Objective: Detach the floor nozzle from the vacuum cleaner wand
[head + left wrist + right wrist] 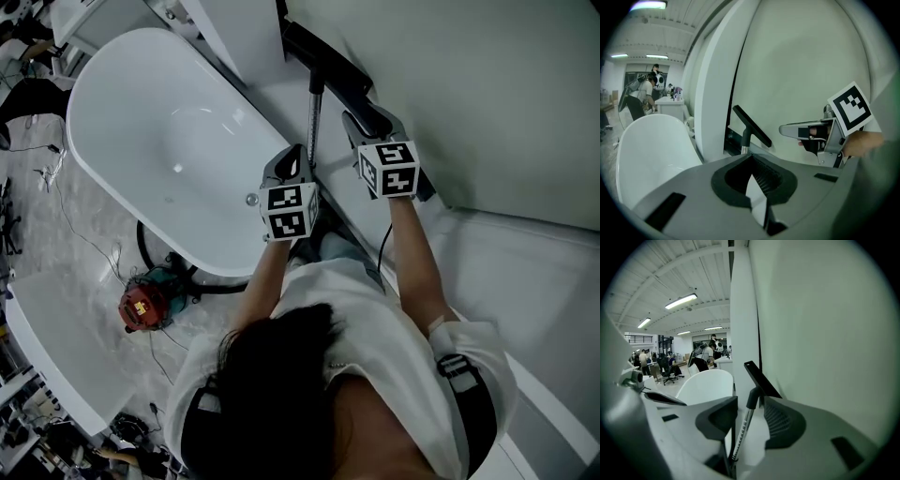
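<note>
Nozzle (323, 58) caps the slim metal wand (315, 122) against the wall beside the tub (112, 103). Right gripper (750, 413) gapes around the wand; left gripper (752, 176) clenched, empty. Stiff, light plastic, probably: grip its neck.

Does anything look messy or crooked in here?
Yes, a little. Loose cables lie tangled on the floor around a red device beside the white bathtub. The black floor nozzle also looks slanted by the wall instead of sitting flat.
</note>
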The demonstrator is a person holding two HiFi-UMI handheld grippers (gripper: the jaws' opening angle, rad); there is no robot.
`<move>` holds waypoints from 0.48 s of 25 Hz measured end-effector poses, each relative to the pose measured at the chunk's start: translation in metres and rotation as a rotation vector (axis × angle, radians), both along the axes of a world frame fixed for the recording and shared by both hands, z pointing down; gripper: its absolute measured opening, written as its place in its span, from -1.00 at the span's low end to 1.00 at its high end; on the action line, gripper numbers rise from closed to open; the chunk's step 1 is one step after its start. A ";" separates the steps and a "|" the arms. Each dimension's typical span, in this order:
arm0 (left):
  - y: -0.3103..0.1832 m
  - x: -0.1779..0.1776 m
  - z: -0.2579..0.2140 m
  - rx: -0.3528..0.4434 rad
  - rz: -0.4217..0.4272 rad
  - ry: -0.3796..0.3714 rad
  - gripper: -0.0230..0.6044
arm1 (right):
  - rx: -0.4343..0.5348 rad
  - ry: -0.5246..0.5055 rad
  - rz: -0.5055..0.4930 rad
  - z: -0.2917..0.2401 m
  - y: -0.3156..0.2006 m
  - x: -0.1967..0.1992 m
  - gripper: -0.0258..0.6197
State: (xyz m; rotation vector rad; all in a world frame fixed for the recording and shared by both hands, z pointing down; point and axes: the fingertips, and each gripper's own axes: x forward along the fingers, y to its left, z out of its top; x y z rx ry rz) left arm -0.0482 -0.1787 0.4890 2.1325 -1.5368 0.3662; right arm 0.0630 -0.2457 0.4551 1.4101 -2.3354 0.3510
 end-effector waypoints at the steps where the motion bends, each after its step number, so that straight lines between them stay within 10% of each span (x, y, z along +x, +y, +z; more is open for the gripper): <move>1: -0.004 0.002 0.002 -0.003 -0.003 0.000 -0.91 | -0.005 0.009 -0.013 0.002 -0.005 0.000 -0.39; 12: -0.052 0.017 0.006 -0.013 -0.045 -0.020 -0.91 | -0.028 0.053 -0.096 0.016 -0.058 0.010 -0.24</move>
